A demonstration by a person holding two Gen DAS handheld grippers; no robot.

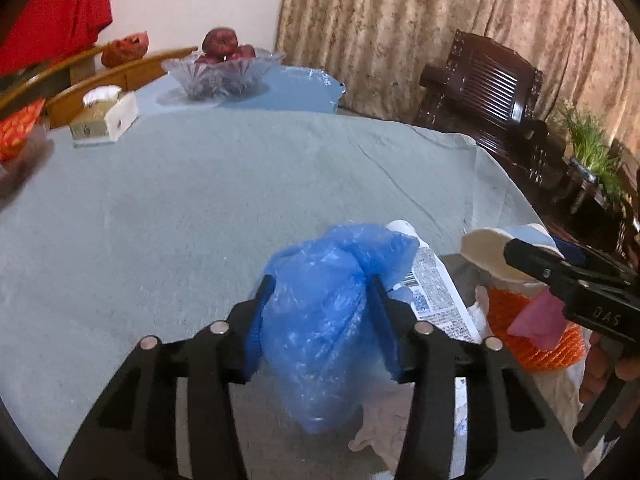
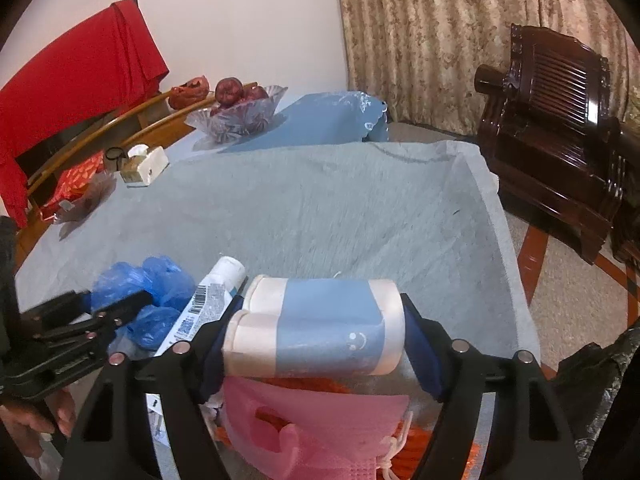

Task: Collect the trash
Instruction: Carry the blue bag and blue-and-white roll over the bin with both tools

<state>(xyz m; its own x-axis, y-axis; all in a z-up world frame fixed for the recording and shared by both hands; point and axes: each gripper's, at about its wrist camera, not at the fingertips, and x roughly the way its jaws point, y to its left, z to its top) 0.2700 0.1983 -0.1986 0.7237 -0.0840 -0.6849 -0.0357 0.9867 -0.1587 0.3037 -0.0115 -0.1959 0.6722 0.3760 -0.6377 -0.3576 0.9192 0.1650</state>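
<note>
My left gripper (image 1: pixel 322 280) is shut on a crumpled blue plastic bag (image 1: pixel 328 320), held above a heap of trash at the table's near edge. The bag also shows in the right wrist view (image 2: pixel 148 280), with the left gripper (image 2: pixel 112 300) around it. My right gripper (image 2: pixel 324 316) is shut on a folded blue-and-white cloth roll (image 2: pixel 320 328); in the left wrist view that roll (image 1: pixel 496 252) sits at the right gripper's tip. Below it lie a pink mask (image 2: pixel 316 428), orange netting (image 1: pixel 532 340) and a printed white tube (image 2: pixel 212 296).
A grey cloth (image 1: pixel 200 208) covers the table. At the far side stand a glass bowl of apples (image 1: pixel 224 64), a tissue box (image 1: pixel 104 116) and a red patterned packet (image 2: pixel 76 176). A dark wooden chair (image 2: pixel 560 140) stands to the right, curtains behind.
</note>
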